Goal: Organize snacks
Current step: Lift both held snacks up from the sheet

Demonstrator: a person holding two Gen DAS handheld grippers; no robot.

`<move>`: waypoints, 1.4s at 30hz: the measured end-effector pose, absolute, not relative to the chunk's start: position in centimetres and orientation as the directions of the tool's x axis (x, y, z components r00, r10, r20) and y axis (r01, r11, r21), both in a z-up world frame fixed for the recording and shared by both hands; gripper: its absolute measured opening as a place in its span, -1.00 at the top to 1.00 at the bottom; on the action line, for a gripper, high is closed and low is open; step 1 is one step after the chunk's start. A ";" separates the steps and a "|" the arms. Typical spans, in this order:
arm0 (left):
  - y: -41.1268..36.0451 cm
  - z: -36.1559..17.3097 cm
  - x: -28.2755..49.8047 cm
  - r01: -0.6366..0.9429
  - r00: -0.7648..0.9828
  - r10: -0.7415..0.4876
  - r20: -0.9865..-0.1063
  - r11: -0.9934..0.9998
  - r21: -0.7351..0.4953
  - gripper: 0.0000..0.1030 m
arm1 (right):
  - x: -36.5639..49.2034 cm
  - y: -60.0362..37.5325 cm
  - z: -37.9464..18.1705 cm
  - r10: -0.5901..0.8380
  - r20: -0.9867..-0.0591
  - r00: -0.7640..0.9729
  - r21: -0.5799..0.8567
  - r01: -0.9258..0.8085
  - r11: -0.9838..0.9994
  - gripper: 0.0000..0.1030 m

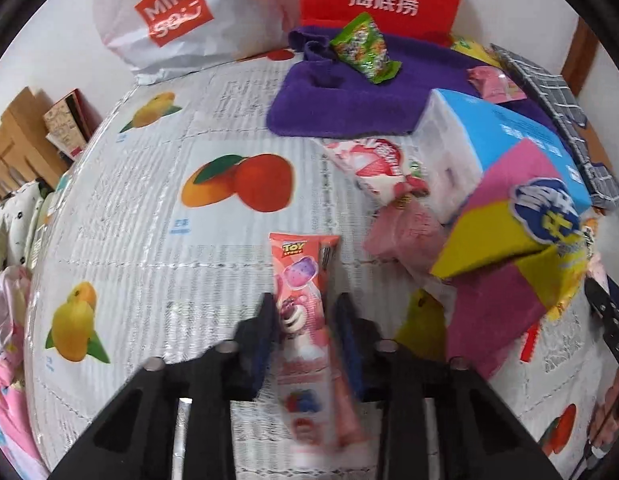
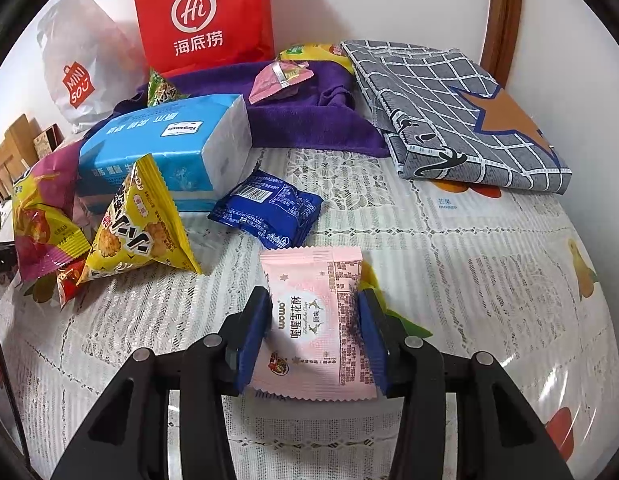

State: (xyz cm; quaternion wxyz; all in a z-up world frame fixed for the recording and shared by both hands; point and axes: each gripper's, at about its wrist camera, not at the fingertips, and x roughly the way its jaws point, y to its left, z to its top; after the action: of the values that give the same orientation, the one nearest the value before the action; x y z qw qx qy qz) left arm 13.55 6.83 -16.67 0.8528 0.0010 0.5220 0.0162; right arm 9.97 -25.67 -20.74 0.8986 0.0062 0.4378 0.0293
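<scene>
Left claw (image 1: 305, 316): fingers narrowly apart, closed against sides of long pink Toy Story snack pack (image 1: 305, 304); pack runs forward between them over fruit-print counter (image 1: 149, 208); near end blurred, so lift off counter hard to judge. Right claw (image 2: 312, 320): spread wider, pads pressing both edges of flat pink snowflake-crisp packet (image 2: 315, 320), packet level just above counter. Ahead of right claw: blue packet (image 2: 267, 214), yellow triangular snack bag (image 2: 137, 220), blue tissue pack (image 2: 165, 148) partly on purple towel (image 2: 309, 120).

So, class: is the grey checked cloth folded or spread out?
Folded. The grey checked cloth lies as a thick layered stack with a doubled front edge.
</scene>
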 end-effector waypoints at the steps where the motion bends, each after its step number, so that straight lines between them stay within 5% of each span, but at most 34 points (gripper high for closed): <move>1: 6.8 -16.6 13.5 -0.023 0.453 0.023 -0.891 1.000 0.014 0.62 | 10.0 -25.6 -20.7 0.060 -0.788 0.613 0.037 -0.050 0.998 0.12; 7: 6.8 -15.5 12.8 -0.014 0.472 0.003 -0.882 1.000 -0.004 0.65 | 10.1 -25.1 -20.1 0.056 -0.799 0.598 0.024 -0.061 0.998 0.27; 42: 3.2 -4.6 8.9 0.094 0.601 -0.185 -0.777 0.983 -0.160 0.65 | 4.6 -20.6 -6.6 0.161 -0.662 0.732 0.080 -0.145 0.986 0.28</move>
State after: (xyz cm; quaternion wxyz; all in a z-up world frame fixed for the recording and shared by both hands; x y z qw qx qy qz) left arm 8.87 3.16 -4.59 0.8933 -0.0513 0.4396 -0.0781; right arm 4.61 -20.55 -6.56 0.9305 0.0113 0.3567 0.0822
